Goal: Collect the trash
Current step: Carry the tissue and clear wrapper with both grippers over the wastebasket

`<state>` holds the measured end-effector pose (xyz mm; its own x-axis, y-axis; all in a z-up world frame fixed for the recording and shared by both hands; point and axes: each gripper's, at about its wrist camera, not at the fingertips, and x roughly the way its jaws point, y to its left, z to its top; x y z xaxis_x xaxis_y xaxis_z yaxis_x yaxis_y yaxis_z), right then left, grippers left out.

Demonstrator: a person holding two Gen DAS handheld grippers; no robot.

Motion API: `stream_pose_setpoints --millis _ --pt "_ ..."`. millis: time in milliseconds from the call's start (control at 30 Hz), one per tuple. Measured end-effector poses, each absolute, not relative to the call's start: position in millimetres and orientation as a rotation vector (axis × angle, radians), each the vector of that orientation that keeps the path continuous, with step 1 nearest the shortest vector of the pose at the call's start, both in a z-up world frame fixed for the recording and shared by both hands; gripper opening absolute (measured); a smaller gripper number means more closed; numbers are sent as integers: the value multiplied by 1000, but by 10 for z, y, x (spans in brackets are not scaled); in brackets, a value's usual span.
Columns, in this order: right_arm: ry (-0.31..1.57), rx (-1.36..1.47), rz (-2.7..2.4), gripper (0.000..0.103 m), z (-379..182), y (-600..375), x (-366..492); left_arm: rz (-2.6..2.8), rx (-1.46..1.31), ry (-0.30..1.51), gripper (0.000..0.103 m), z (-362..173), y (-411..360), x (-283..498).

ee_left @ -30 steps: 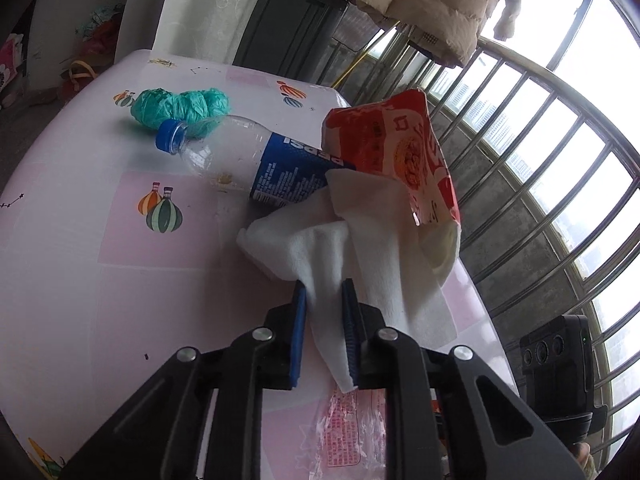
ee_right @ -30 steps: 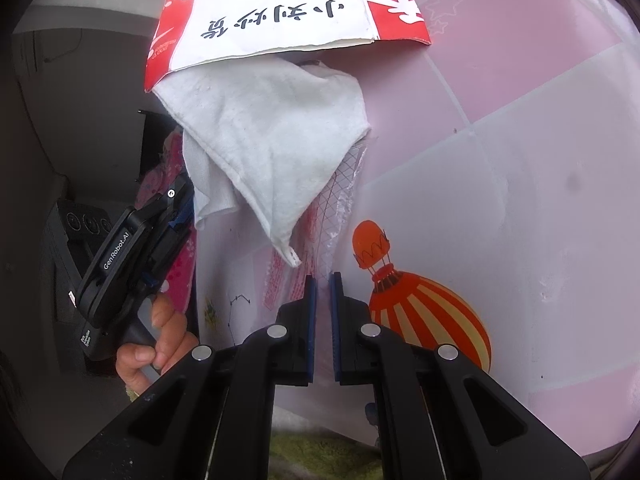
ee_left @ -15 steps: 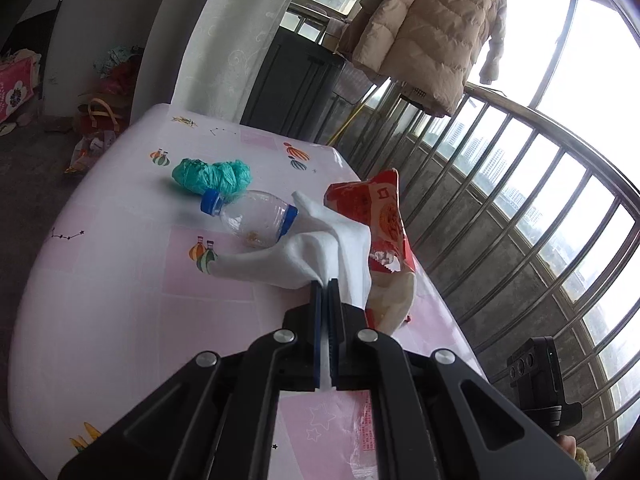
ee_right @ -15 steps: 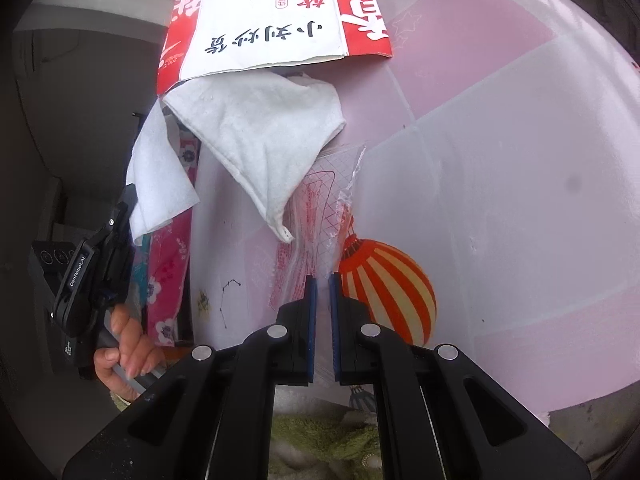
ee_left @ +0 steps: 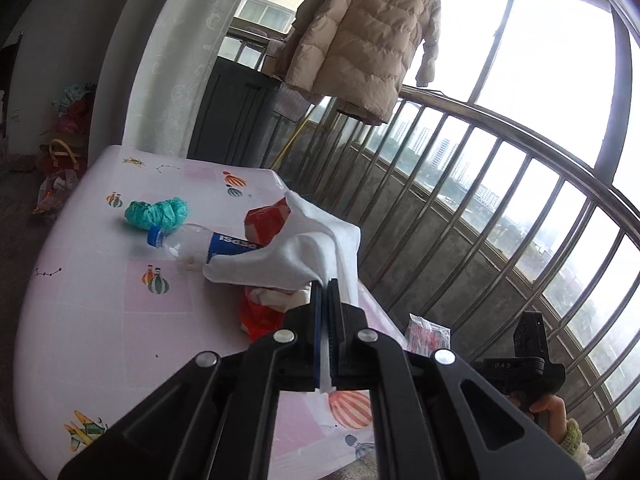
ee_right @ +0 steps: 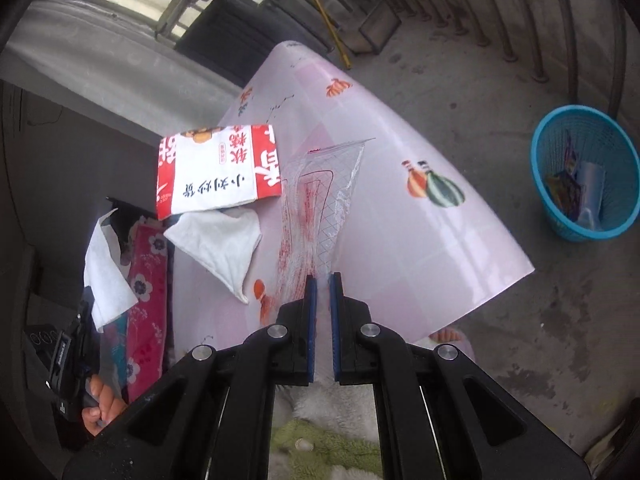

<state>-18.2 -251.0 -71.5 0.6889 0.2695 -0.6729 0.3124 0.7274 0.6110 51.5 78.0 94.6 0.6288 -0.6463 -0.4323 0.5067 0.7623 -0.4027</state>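
My left gripper [ee_left: 329,288] is shut on a white tissue [ee_left: 296,252] and holds it up above the pink table [ee_left: 80,300]. My right gripper [ee_right: 322,280] is shut on a clear plastic wrapper [ee_right: 320,200] with red print, which hangs lifted over the table edge. On the table lie a red and white paper bag [ee_right: 216,168], a second white tissue [ee_right: 224,240], a Pepsi bottle [ee_left: 200,242] and a crumpled green bag [ee_left: 156,212]. The tissue in the left gripper [ee_right: 106,272] also shows at the left of the right wrist view.
A blue mesh basket [ee_right: 584,172] holding some wrappers stands on the concrete floor to the right of the table. A metal railing [ee_left: 500,184] runs close along the table's far side. A beige coat [ee_left: 360,40] hangs above it.
The left gripper shut on the tissue and lifted it off the table. The right gripper rose and swung right with the wrapper, bringing the blue basket into view.
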Motion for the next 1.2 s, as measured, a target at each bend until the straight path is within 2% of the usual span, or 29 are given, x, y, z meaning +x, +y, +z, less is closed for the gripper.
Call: stream_pose_setpoints --millis 167,333,567,667,833,967,1200 --pt "641 807 -172 5 -435 -3029 -483 -860 -167 607 2 1091 99 469" --pt "526 766 -406 5 -438 -3464 -760 -994 -24 650 2 1119 -787 545" --pt "599 654 -678 5 -999 -3856 -609 -1075 128 725 2 834 -1908 667" --pt "665 597 -740 5 -1361 -4020 -402 -1083 143 782 2 691 -2186 755" --pt "726 670 -781 5 -1877 -4332 -224 -1080 155 870 2 499 -2541 949" --pt "736 655 -864 5 -1960 -4558 -356 -1083 201 955 2 293 -2997 1131" --pt "733 701 -948 5 -2095 -4816 -616 -1117 372 1109 3 -433 -4139 1102"
